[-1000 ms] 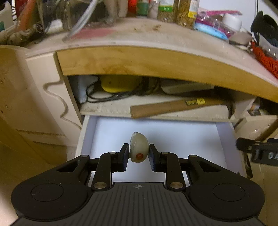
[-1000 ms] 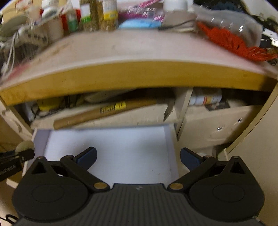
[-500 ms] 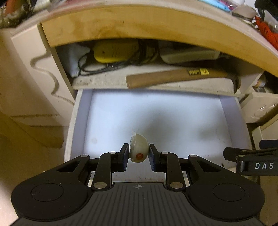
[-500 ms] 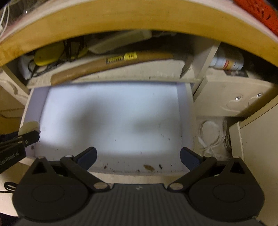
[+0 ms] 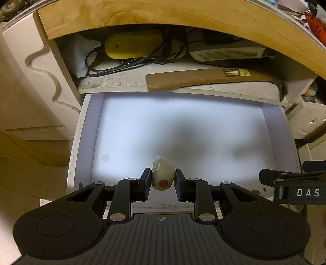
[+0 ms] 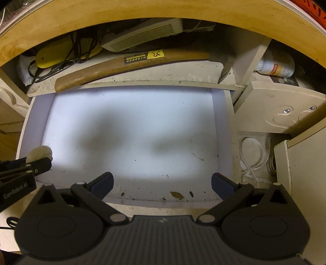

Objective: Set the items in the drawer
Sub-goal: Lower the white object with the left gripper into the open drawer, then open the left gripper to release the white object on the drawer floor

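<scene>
hammer head is mostly hidden behind the shelf divider, only the long wooden hammer handle with yellow label (image 5: 205, 78) is showing, lying on the open shelf just above the white pulled-out drawer (image 5: 87, 130). white bottle with red-striped label (image 6: 277, 66) is sitting in the next compartment to the right of the drawer, partly cut off by the wooden desk edge (image 5: 183, 18). label text is too small to read. the small pale rounded object with a red dot (image 5: 163, 178) is hard to identify, its far side is hidden; in the right wrist view only its pale top (image 6: 39, 152) is peeking over the left gripper's finger.

the left gripper (image 5: 162, 184) is pinching that pale object between both pads, jaws nearly closed on it, holding it over the drawer's front left area; cannot tell if it is touching the drawer floor. the right gripper (image 6: 162, 184) is hanging wide open with nothing in it, over the drawer's front edge; in the left wrist view only its black tip (image 5: 293, 185) is showing at the drawer's right side.

the drawer is holding nothing but small dark crumbs and a brown leaf-like scrap (image 6: 177, 194) near its front wall. on the shelf above the drawer a yellow oval device (image 5: 132, 45) wrapped in black cables (image 5: 126, 65) and a white vented box (image 5: 226, 52) are lying behind the handle. a looped white cord (image 6: 250, 155) is lying in the gap right of the drawer.
</scene>
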### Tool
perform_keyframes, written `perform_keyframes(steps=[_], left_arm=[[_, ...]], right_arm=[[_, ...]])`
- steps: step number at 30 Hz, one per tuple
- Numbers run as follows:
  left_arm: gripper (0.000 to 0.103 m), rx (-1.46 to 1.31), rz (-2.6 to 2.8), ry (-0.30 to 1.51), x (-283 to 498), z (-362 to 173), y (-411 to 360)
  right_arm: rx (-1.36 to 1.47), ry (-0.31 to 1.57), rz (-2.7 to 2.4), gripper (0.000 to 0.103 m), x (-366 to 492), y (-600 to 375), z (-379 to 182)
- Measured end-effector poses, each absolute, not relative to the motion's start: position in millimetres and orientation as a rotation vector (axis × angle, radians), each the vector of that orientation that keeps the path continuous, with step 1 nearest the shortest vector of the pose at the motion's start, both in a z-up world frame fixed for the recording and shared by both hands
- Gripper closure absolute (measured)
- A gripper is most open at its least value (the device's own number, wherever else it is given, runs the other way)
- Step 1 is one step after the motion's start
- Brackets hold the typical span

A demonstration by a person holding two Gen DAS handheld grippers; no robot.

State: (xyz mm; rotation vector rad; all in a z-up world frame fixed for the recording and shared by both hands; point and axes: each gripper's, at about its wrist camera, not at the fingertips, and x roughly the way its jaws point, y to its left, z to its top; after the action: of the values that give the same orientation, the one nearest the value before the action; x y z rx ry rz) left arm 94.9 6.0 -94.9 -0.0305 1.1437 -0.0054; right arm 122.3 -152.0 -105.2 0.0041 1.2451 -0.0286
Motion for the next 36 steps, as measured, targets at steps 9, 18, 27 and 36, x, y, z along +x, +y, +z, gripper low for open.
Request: perform_keyframes(steps=[9,18,27,36], left_arm=[[0.080,-0.050,0.007,1.171,111,-114,8],[0.080,-0.061,0.025,1.215,131,-138,11],[0.080,-0.043,0.032,1.277,145,-166,10],[0.082,-0.050,0.037,1.317,153,-183,10]], right_arm=[[-0.013,1.255,-0.014,0.001,136,-148,-121],[-0.017,1.292,-0.020,0.001,153,-146,-147],[-0.018,1.332,-0.022,0.001,167,-143,-174],[-0.024,1.357,-0.017,0.001,171,-142,-187]])
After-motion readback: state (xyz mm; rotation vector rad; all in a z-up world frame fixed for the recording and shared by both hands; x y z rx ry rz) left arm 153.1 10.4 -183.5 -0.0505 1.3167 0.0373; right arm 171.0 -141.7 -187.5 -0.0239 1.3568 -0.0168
